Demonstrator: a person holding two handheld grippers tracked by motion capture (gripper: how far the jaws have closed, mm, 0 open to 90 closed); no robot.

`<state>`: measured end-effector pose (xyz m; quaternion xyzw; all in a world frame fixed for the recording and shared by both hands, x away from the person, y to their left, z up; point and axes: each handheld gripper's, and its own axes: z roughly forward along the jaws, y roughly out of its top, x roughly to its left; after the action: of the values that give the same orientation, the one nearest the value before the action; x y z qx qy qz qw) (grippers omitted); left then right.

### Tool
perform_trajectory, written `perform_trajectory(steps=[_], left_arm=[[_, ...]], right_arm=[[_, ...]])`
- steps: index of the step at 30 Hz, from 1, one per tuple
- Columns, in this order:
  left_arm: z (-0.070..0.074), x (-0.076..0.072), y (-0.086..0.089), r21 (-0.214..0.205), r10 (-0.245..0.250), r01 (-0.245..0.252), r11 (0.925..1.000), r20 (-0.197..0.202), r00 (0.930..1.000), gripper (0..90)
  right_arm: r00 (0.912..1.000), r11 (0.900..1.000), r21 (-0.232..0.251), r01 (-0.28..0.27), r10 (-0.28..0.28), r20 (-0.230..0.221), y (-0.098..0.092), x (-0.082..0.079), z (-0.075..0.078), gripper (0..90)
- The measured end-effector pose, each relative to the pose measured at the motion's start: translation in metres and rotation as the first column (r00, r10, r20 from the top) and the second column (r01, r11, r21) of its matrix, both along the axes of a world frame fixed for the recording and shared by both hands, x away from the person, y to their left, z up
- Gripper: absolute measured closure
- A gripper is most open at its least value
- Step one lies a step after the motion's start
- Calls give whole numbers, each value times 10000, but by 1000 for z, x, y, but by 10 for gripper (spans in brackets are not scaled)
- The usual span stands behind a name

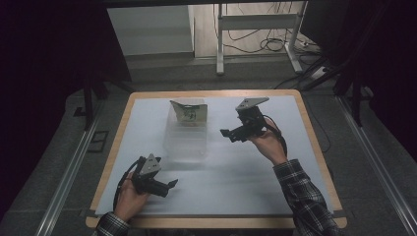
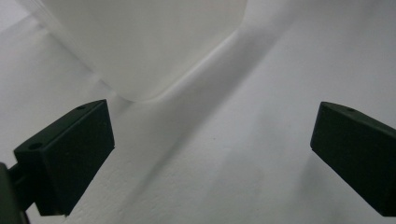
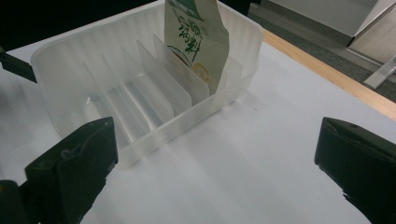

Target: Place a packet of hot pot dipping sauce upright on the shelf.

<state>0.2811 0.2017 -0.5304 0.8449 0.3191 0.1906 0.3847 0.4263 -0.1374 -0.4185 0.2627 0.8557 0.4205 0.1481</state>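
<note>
A clear plastic bin (image 1: pixel 185 135) with upright dividers (image 3: pixel 154 77) sits mid-table. A pale packet with green print (image 1: pixel 187 113) (image 3: pixel 198 39) stands in the far slot of the bin. My left gripper (image 1: pixel 169 186) is low at the near left, open, its jaws empty, with a corner of the bin (image 2: pixel 140 46) just ahead. My right gripper (image 1: pixel 231 134) hovers to the right of the bin, open, nothing between its fingers (image 3: pixel 74 168).
The white table top (image 1: pixel 255 172) has a wooden rim (image 1: pixel 314 147). Beyond the far edge are a metal frame leg (image 1: pixel 220 44) and cables on the floor (image 1: pixel 273 44). Dark floor and rails flank both sides.
</note>
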Motion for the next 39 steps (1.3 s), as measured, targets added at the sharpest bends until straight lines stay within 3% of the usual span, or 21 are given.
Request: perform_trajectory(steps=[31, 39], left_arm=[[0, 0, 0, -15, 59, -59, 10000, 5, 10000, 0], [0, 0, 0, 6, 17, -17, 10000, -21, 10000, 0]], right_arm=[[9987, 9985, 236, 491, -488, -124, -44, -28, -18, 0], [9973, 9974, 87, 712, -710, -184, -62, -36, -24, 0]])
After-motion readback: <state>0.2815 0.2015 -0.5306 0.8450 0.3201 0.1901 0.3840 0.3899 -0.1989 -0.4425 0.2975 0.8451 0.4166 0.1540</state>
